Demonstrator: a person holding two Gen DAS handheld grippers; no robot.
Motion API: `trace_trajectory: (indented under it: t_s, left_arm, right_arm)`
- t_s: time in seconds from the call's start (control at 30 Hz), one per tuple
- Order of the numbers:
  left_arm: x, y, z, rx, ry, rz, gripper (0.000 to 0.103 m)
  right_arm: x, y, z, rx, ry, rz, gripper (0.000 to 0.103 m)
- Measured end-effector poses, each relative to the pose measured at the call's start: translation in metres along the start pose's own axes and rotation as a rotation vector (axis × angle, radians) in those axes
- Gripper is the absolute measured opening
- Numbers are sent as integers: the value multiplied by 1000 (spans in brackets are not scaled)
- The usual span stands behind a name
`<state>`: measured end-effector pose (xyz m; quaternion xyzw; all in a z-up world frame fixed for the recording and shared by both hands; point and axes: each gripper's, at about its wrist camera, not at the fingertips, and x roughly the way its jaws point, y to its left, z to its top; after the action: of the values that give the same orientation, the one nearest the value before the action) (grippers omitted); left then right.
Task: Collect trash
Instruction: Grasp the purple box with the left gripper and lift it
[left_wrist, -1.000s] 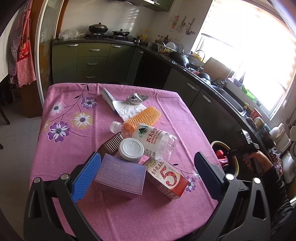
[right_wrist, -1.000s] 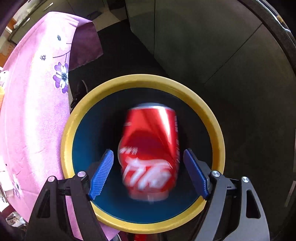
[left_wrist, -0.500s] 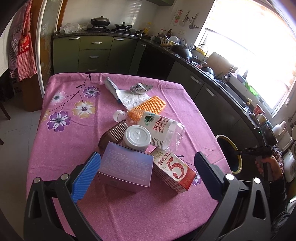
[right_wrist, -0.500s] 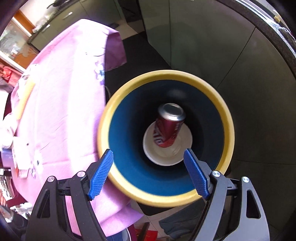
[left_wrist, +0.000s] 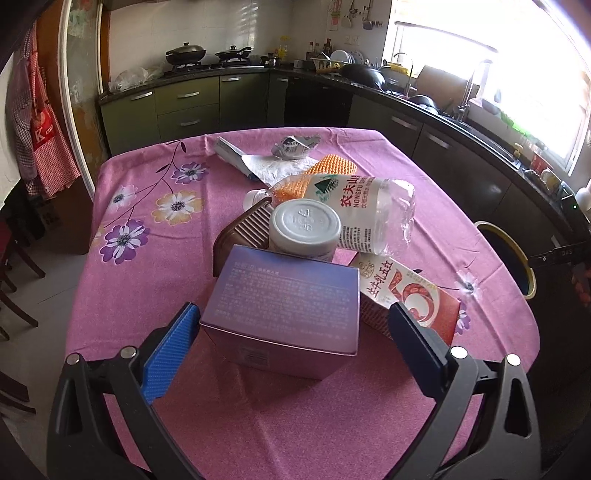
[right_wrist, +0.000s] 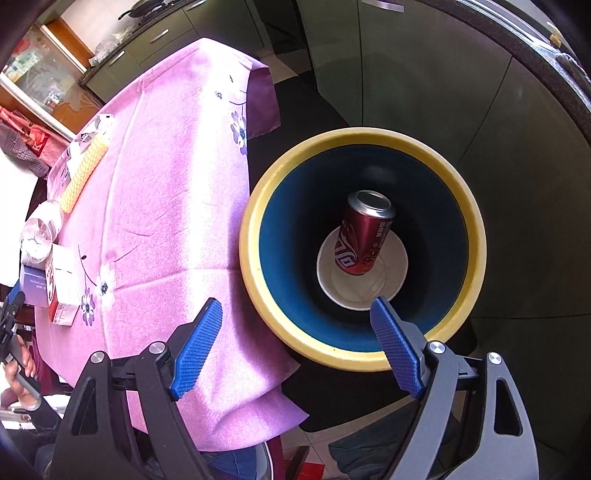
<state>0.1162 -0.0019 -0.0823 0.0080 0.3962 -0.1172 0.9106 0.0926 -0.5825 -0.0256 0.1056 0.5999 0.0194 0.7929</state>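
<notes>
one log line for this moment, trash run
left gripper: open around purple cardboard box | right gripper: open, empty | red soda can: in yellow-rimmed blue bin

Red can (right_wrist: 364, 236) tilted at bottom of yellow-rimmed blue bin (right_wrist: 255, 236), purple box (left_wrist: 286, 306), clear bottle (left_wrist: 354, 212) on table

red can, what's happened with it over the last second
The right gripper let the can go; it fell into the bin and now leans at the bottom. The left gripper moved closer around the purple box. The other trash stayed put.
</notes>
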Motion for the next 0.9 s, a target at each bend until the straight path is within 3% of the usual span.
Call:
trace_trajectory:
  t_s: [0.17, 0.53, 0.77, 0.8, 0.9]
  left_arm:
    - [13, 6, -4, 21, -12, 13, 96]
    - [43, 19, -15, -32, 74, -43, 96]
    - [44, 20, -19, -26, 54, -52, 96]
    - [43, 19, -19, -22, 47, -55, 94]
    - [42, 18, -18, -14, 36, -61, 76]
  right_arm:
    - [8, 6, 3, -13, 9, 10, 82]
    - [21, 10, 4, -21, 37, 18, 82]
    - [26, 12, 4, -24, 46, 23, 82]
    - [27, 12, 4, -24, 46, 23, 82]
    - [28, 11, 3, -24, 49, 24, 82]
